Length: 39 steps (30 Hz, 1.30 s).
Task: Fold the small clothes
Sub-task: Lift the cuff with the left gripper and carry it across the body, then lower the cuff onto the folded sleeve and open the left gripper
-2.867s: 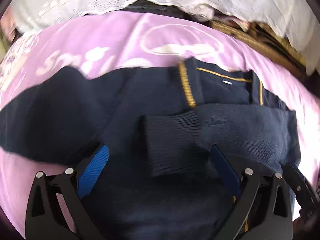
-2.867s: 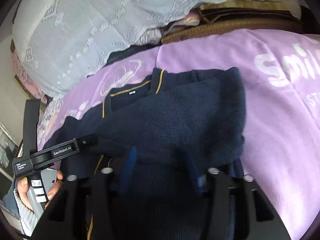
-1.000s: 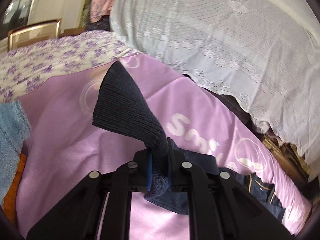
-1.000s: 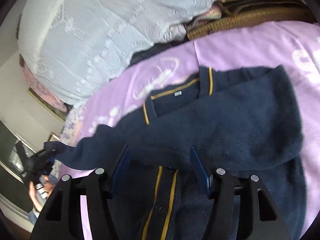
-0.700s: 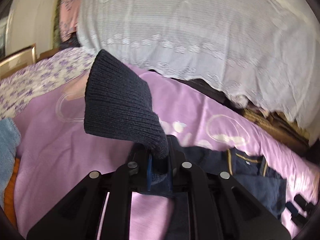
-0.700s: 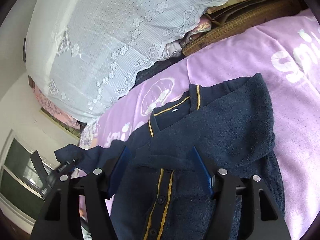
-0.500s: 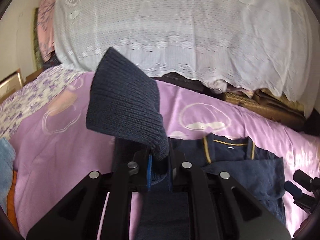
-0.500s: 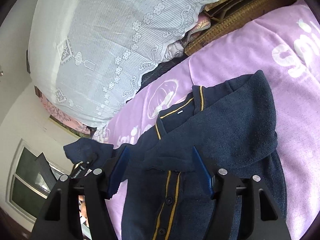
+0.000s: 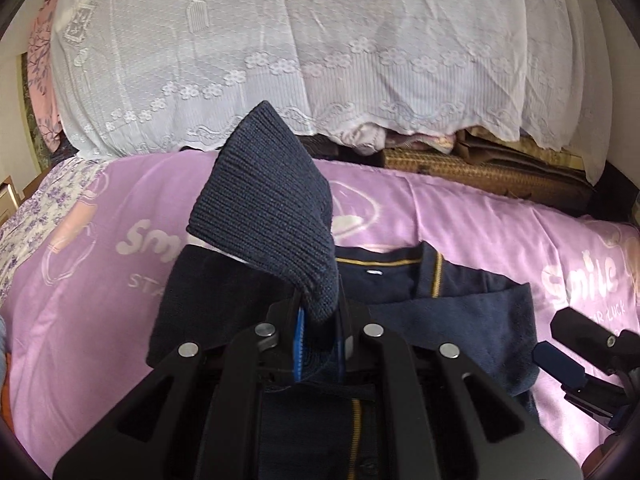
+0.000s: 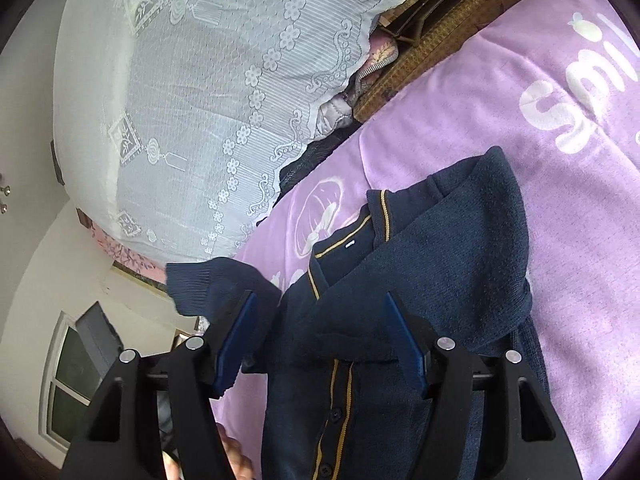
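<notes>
A navy knit cardigan (image 9: 460,304) with gold trim lies on the purple blanket (image 9: 92,280), its right sleeve folded across the chest. It also shows in the right wrist view (image 10: 432,280). My left gripper (image 9: 318,336) is shut on the ribbed cuff of the left sleeve (image 9: 268,216) and holds it raised above the cardigan. The same cuff (image 10: 200,284) shows lifted at the left in the right wrist view. My right gripper (image 10: 320,336) is open and empty, hovering above the cardigan's button front, and it also shows in the left wrist view (image 9: 576,368).
A big pile under a white lace cover (image 9: 300,40) stands behind the blanket, with woven mats (image 9: 460,168) under it. A floral sheet (image 9: 24,216) lies at the far left. A window (image 10: 76,392) shows low left in the right wrist view.
My left gripper, still shut on the sleeve cuff, has swung right and now holds the cuff over the cardigan's body. My right gripper has stayed open over the cardigan.
</notes>
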### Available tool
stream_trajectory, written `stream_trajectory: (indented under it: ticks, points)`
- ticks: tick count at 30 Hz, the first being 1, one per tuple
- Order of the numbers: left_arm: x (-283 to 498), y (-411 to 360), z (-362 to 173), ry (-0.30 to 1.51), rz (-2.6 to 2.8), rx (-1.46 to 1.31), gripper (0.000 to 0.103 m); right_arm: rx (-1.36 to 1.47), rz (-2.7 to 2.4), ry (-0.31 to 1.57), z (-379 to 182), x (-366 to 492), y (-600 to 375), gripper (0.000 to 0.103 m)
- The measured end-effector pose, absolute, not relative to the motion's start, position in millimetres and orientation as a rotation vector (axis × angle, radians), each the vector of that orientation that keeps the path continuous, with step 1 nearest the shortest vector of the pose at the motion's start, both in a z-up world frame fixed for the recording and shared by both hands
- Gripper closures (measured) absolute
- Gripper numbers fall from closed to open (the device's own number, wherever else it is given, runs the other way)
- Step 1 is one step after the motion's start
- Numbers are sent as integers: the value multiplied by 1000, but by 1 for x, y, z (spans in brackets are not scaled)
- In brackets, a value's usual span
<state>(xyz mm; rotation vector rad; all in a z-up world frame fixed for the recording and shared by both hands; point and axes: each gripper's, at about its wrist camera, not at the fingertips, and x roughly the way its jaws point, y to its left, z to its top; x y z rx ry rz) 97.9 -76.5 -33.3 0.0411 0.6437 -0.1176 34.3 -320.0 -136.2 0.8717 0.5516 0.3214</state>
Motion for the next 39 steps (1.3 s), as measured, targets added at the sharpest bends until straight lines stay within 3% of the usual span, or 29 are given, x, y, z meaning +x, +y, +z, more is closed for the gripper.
stream_trajectory:
  ticks: [13, 15, 17, 21, 32, 34, 36, 39]
  points:
    - [95, -144, -72, 673, -187, 163, 91, 1001, 268, 533, -153, 36, -356, 37]
    - [96, -146, -78, 701, -206, 163, 80, 996, 274, 536, -153, 37, -354, 37]
    - [95, -144, -80, 718, -220, 164, 48, 992, 283, 542, -154, 39, -352, 37]
    - [80, -133, -72, 692, -247, 153, 29, 1016, 301, 555, -159, 41, -351, 37]
    - [85, -38, -61, 671, -28, 119, 20, 1012, 241, 640, -183, 55, -349, 37]
    - [96, -16, -64, 692, 26, 72, 20, 970, 182, 641, -185, 56, -349, 41]
    - [107, 7, -73, 725, 76, 19, 20, 930, 157, 660, -190, 60, -348, 55]
    - [128, 30, -97, 823, 111, -53, 20, 897, 142, 707, -203, 71, -342, 60]
